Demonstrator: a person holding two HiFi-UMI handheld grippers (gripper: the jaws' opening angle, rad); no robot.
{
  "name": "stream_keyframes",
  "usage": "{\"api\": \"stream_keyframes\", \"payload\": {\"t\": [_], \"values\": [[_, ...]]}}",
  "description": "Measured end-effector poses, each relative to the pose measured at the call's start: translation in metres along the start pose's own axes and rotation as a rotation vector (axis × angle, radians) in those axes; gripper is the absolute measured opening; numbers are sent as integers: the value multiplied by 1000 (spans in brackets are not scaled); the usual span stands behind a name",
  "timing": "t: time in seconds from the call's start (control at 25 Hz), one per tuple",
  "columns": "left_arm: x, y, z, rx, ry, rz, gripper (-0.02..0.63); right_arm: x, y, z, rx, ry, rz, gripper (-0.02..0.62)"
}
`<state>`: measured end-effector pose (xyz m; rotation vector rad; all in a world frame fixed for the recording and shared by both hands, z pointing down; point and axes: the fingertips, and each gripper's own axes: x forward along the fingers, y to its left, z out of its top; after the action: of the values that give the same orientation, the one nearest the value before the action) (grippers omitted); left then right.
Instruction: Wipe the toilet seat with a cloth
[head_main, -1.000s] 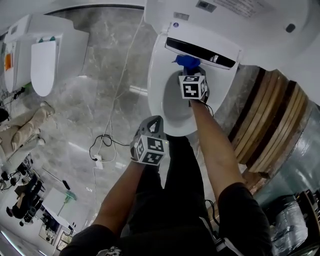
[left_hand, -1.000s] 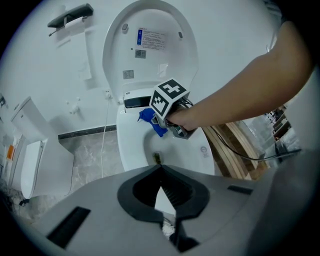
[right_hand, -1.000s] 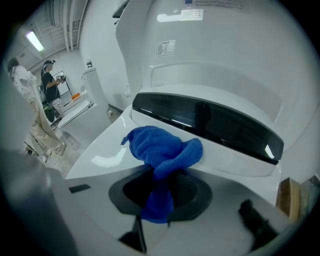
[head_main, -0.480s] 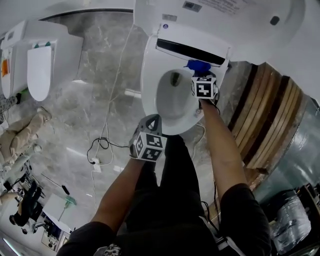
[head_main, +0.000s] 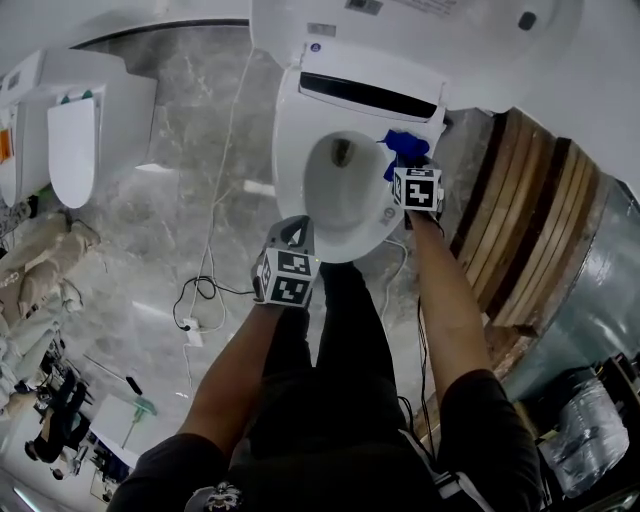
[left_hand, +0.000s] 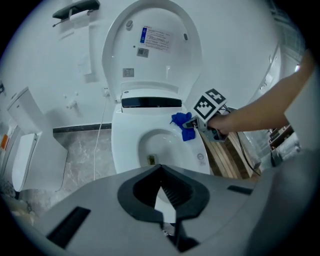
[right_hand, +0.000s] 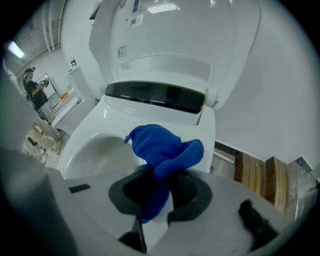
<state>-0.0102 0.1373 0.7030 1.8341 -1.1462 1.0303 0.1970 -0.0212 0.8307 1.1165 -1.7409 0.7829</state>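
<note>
The cloth (right_hand: 160, 150) sits between the right claw's (right_hand: 157, 200) jaws and juts out ahead of it, at the toilet seat's (head_main: 290, 150) rear right corner. Beyond the cloth stands the raised lid (left_hand: 150, 45). The bowl (head_main: 340, 185) lies left of this claw and the stacked wooden slats (head_main: 520, 230) lie to its right. The left claw (head_main: 297, 232), its jaws together, is near the seat's front edge, with the bowl ahead. To its left a cable (head_main: 205, 285) lies on the floor (head_main: 180, 200), and further left is a second toilet (head_main: 75, 130).
</note>
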Motion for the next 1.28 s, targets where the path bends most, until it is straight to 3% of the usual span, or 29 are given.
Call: {"api": "stream_keyframes", "payload": {"t": [0.28, 0.48, 0.72, 0.96, 1.28], "values": [[4, 7, 2, -13, 0, -2, 9, -15, 15, -42, -72, 55, 23, 79], [4, 3, -8, -5, 15, -11, 9, -29, 41, -77, -262, 116, 68, 78], [-1, 0, -23, 14, 39, -29, 9, -45, 75, -123, -347, 164, 121, 78], [-5, 6, -30, 5, 35, -26, 9, -56, 110, -154, -360, 195, 176, 78], [-9, 20, -46, -14, 46, -12, 9, -66, 159, -187, -260, 217, 225, 78]]}}
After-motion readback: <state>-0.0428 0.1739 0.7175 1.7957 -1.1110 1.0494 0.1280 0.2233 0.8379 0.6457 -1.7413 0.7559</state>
